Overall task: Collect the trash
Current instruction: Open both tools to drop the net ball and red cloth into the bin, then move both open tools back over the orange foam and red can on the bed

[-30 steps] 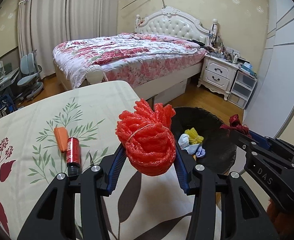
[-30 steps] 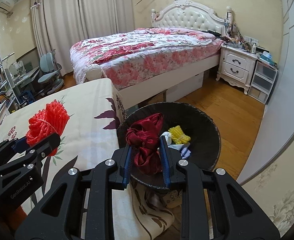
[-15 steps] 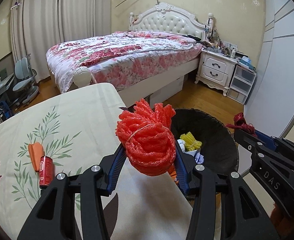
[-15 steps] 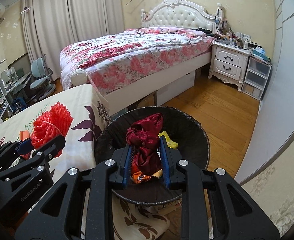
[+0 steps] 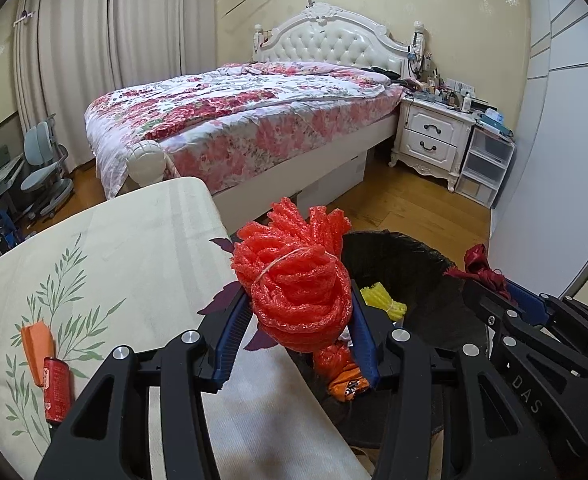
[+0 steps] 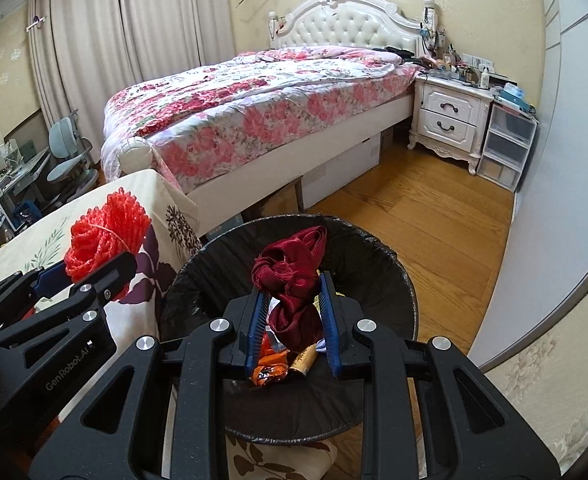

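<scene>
My left gripper (image 5: 300, 312) is shut on a bundle of red foam netting (image 5: 294, 280), held over the table's right edge beside the black-lined trash bin (image 5: 410, 256). The bundle also shows in the right wrist view (image 6: 101, 240). My right gripper (image 6: 294, 300) is shut on a dark red cloth (image 6: 291, 276), held directly above the open bin (image 6: 394, 276). The cloth also shows in the left wrist view (image 5: 484, 266). Inside the bin lie a yellow bundle (image 5: 382, 300), an orange wrapper (image 6: 269, 368) and a cork-like piece (image 6: 304, 360).
A red can (image 5: 55, 388) and an orange piece (image 5: 35, 342) lie on the leaf-print tablecloth (image 5: 125, 264) at the left. Behind stand a flowered bed (image 5: 245, 120), a white nightstand (image 5: 434, 136), plastic drawers (image 5: 484, 168) and a wood floor (image 6: 434, 232).
Both grippers have moved right toward the bin. The right gripper with the cloth now hangs over the bin's middle; the left one with the netting has reached the table edge.
</scene>
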Motion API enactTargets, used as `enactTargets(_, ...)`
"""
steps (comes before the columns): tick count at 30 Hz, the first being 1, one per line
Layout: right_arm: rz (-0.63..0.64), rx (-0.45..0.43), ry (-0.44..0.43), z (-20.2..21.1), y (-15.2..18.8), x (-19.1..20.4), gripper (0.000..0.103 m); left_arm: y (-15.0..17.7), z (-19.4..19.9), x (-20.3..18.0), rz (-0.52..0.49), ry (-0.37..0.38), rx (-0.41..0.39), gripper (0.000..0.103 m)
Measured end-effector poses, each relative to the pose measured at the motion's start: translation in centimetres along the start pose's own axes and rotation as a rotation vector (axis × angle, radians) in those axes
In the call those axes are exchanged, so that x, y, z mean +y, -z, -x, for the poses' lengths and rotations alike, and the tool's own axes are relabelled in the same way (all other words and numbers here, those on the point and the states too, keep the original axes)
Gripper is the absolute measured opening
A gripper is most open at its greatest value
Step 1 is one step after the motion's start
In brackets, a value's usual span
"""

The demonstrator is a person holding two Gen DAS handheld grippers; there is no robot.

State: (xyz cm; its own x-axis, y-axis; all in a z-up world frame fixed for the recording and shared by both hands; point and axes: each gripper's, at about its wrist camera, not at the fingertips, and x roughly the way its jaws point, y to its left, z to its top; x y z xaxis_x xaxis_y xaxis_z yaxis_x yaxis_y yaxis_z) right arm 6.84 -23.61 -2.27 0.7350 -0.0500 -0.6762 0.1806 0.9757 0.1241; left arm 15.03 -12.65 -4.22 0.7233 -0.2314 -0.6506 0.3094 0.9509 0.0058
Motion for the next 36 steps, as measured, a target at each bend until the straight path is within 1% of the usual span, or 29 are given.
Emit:
enactTargets(6, -0.017, 0.018, 0.018, -1.4, -0.1, -0.5, 0.025, 0.0, -1.8, -0.6, -0.013, 0.004, 0.043, 0.051)
enactTargets(9, -0.019, 0.017, 0.041, -1.8, 0.0, -0.7, 0.027, -0.1, -2.3, -0.7, -0.017, 0.007, 0.062, 0.059)
enactTargets(10, -0.020, 0.021, 0.048, -1.9, 0.0, -0.8, 0.028, -0.1, -2.3, -0.7, -0.016, 0.000, 0.061, 0.068)
enactTargets(11, -0.025, 0.021, 0.051, -2.0, 0.0, -0.9, 0.035, -0.2, -2.3, -0.5, -0.014, -0.007, 0.057, 0.073)
enactTargets(12, -0.029, 0.017, 0.060, -2.0, 0.0, -1.0, 0.043, -0.2, -2.3, -0.4, -0.010, -0.012, 0.055, 0.074)
enactTargets(14, -0.031, 0.013, 0.074, -1.9, 0.2, -1.1, 0.046, -0.2, -2.2, -0.1, 0.002, -0.013, 0.060, 0.079)
enactTargets(16, -0.033, 0.012, 0.081, -1.8, 0.3, -1.2, 0.047, -0.2, -2.1, 0.2, 0.016, -0.023, 0.059, 0.081)
enactTargets(18, -0.032, 0.008, 0.094, -1.6, 0.4, -1.1, 0.055, -0.1, -2.0, 0.5, 0.023, -0.037, 0.058, 0.082)
enactTargets(20, -0.031, 0.002, 0.103, -1.3, 0.5, -1.1, 0.059, 0.0, -1.6, 0.9, 0.026, -0.054, 0.057, 0.083)
enactTargets(22, -0.034, 0.000, 0.106, -0.9, 0.6, -0.9, 0.061, 0.3, -0.9, 1.4, 0.027, -0.065, 0.049, 0.083)
enactTargets(24, -0.040, -0.005, 0.100, -0.3, 0.7, -0.6, 0.067, 0.5, -0.2, 2.1, 0.034, -0.076, 0.043, 0.084)
enactTargets(28, -0.027, -0.011, 0.077, 0.7, 1.0, 0.6, 0.069, 1.2, 1.6, 4.0, 0.065, -0.095, 0.039, 0.084)
enactTargets(34, 0.006, -0.004, 0.009, 2.1, 1.5, 3.8, 0.070, 2.9, 4.6, 7.7, 0.113, -0.144, 0.033, 0.084)
enactTargets(36, 0.016, -0.002, -0.022, 2.4, 1.6, 5.0, 0.070, 3.4, 5.6, 9.3, 0.126, -0.172, 0.028, 0.084)
